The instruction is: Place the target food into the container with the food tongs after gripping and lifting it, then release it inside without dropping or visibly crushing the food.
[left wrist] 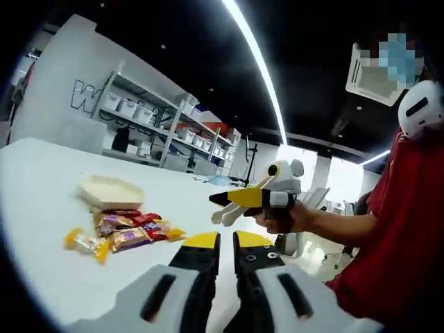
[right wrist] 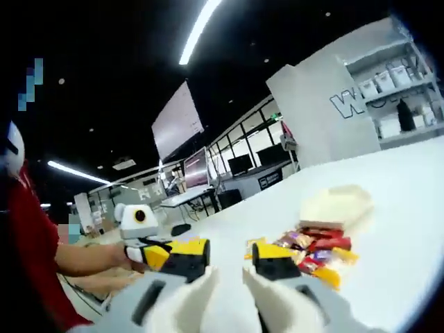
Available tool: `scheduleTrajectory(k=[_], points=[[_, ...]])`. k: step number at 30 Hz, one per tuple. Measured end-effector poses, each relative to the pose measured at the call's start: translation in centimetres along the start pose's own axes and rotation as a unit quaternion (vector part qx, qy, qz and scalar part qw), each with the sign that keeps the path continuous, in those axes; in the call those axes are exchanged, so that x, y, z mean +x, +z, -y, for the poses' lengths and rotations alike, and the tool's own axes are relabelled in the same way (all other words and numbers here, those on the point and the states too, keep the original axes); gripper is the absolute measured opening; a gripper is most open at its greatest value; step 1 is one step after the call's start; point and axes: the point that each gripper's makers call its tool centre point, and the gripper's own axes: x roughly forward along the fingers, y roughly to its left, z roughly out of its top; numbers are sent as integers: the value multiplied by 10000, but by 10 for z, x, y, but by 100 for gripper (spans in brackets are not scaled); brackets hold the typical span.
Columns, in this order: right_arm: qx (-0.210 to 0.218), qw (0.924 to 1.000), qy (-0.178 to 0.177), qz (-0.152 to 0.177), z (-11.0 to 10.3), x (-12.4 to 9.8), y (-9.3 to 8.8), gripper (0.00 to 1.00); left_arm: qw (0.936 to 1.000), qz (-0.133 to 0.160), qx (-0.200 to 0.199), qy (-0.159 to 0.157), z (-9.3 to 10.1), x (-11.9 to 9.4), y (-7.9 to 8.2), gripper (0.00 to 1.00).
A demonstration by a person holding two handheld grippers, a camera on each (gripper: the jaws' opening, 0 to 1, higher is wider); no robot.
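A pile of wrapped snacks (left wrist: 132,229) lies on the white table (left wrist: 41,180), with a yellow-wrapped one (left wrist: 87,243) at its near left. Behind the pile sits a cream, shallow container (left wrist: 111,191). My left gripper (left wrist: 227,241) hovers short of the pile with its jaws almost together and nothing between them. My right gripper (left wrist: 232,199) is off to the right in a person's hand, with a cream two-pronged piece (left wrist: 225,215) below it, seemingly the tongs. In the right gripper view, my right gripper (right wrist: 230,258) stands open, with the snacks (right wrist: 316,253) and container (right wrist: 336,205) ahead to the right.
A person in a red top (left wrist: 402,229) stands at the table's right side. Shelving with white bins (left wrist: 159,125) lines the far wall. The left gripper (right wrist: 156,255) shows at left, held in a hand. Desks with monitors (right wrist: 243,163) stand beyond the table (right wrist: 402,180).
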Motion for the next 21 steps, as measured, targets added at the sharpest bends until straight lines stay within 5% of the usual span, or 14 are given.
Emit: scheduleTrajectory(k=[5,12,21], points=[[-5,9992,-361,165,16,2,2,18,9975,-477,255,457,-18,0,-16,6],[-241,9951,-915,289,42,5,11,19,9919,-621,452,1011,-39,0,-17,8],[-280,9931,-1132,156,66,17,7,21,9908,-464,454,1184,-43,0,-8,8]])
